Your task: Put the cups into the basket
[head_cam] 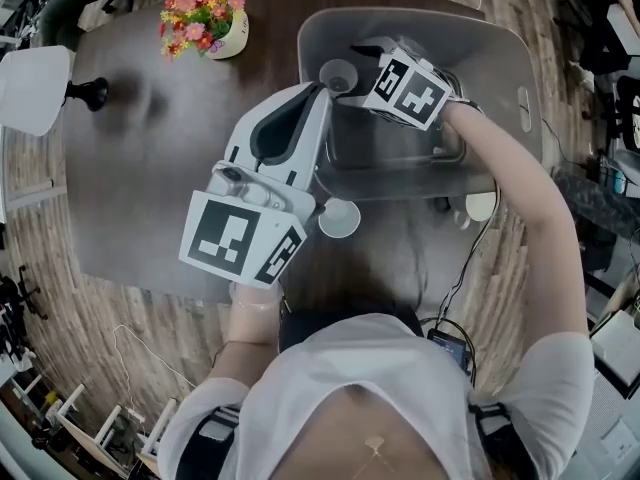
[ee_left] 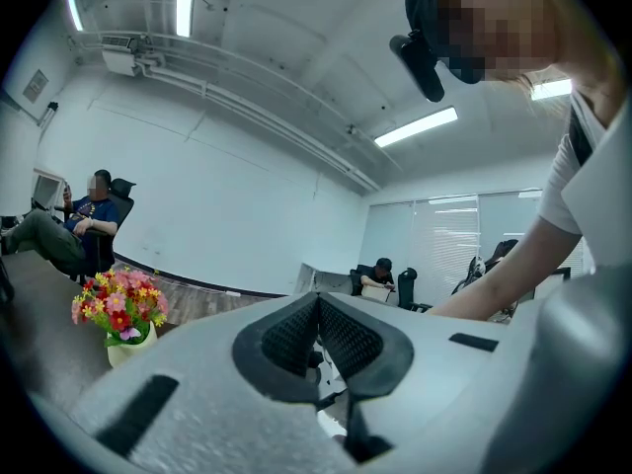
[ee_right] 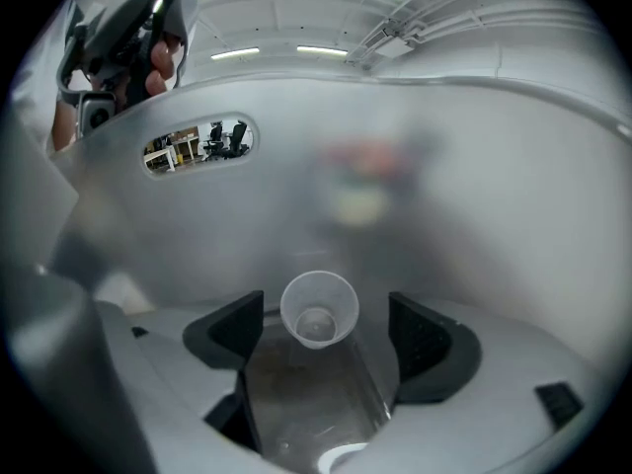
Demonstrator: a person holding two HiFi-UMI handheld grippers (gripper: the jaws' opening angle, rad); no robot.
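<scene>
A translucent grey plastic basket (head_cam: pixel 500 38), smooth-walled with rounded corners and an oval handle slot, is sitting on the right half of a dark, matte wooden table (head_cam: pixel 130 168), toward its far edge. The right gripper (ee_right: pixel 324 330) is reaching down into the basket by the far left corner. Its jaws are standing wide apart, and their black ribbed pads (ee_right: pixel 235 330) are clear of the small cup (ee_right: pixel 318 309) between them. That cup is thin, frosted, see-through plastic, round and tapering to a narrow base. It is resting inside the basket with its open mouth facing up into both cameras, touched by neither pad.

The left gripper (ee_left: pixel 318 300), a bulky white moulded shell, is hanging level over the middle of the table, pointing at the basket's left wall. Its textured black pads are meeting at their tips with nothing held.

A second cup (head_cam: pixel 340 218) of the same frosted plastic is standing mouth-up on the table, just outside the basket's near wall and beside the left gripper's marker cube. A third pale round rim (head_cam: pixel 480 206) is showing by the basket's near right corner, partly behind the forearm. A cream rounded pot of pink, red and yellow flowers (head_cam: pixel 205 13) is standing at the table's far edge, left of the basket.
</scene>
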